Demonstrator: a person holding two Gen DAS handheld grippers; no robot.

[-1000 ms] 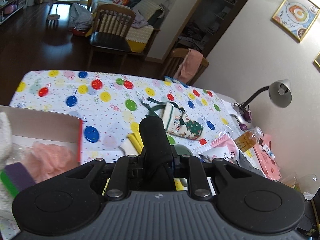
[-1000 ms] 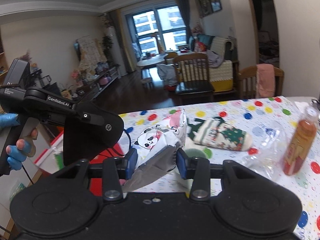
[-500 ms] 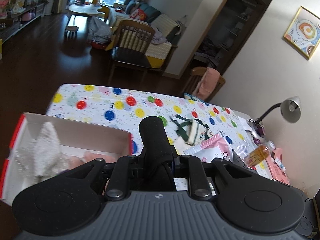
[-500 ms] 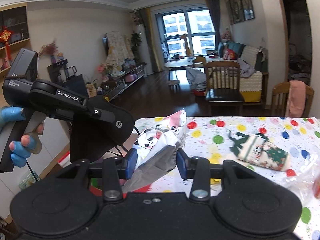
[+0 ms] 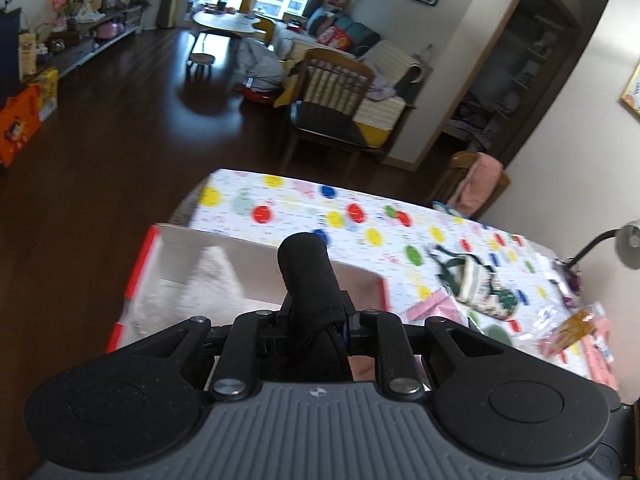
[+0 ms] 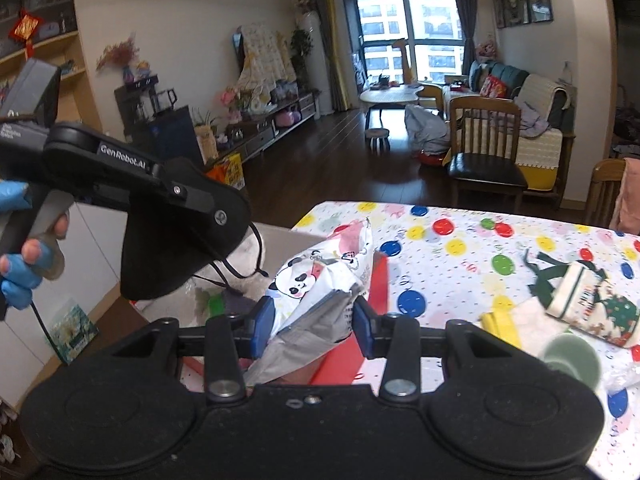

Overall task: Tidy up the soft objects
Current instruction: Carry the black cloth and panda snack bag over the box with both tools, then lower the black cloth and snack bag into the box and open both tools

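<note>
I am holding a black fabric piece, rolled like a soft tube, between the narrow jaws of my left gripper; it is standing up ahead of the fingers and hanging below them like a limp cloth, so I judge it is light and will fold easily. My right gripper is clamping a panda-print packet at its crumpled lower part, with the blue pads pressing on both sides. The packet is looking thin and crinkly, probably light and a little slippery, so I think the grip near the gathered middle is better than at the printed top, which would bend away. Just ahead of and below both grippers the red-edged cardboard box is lying open, and inside it a white fluffy item is resting against the far wall. I judge both held things are meant for this box, and that they can be let go low over it, because nothing here is fragile. To the right of my right gripper, on the dotted tablecloth, a Christmas-pattern sock is waiting, well apart from the box. It is looking soft and flat, and I would take it at the cuff. In the right view the person's hand in a blue glove is carrying the left gripper.
</note>
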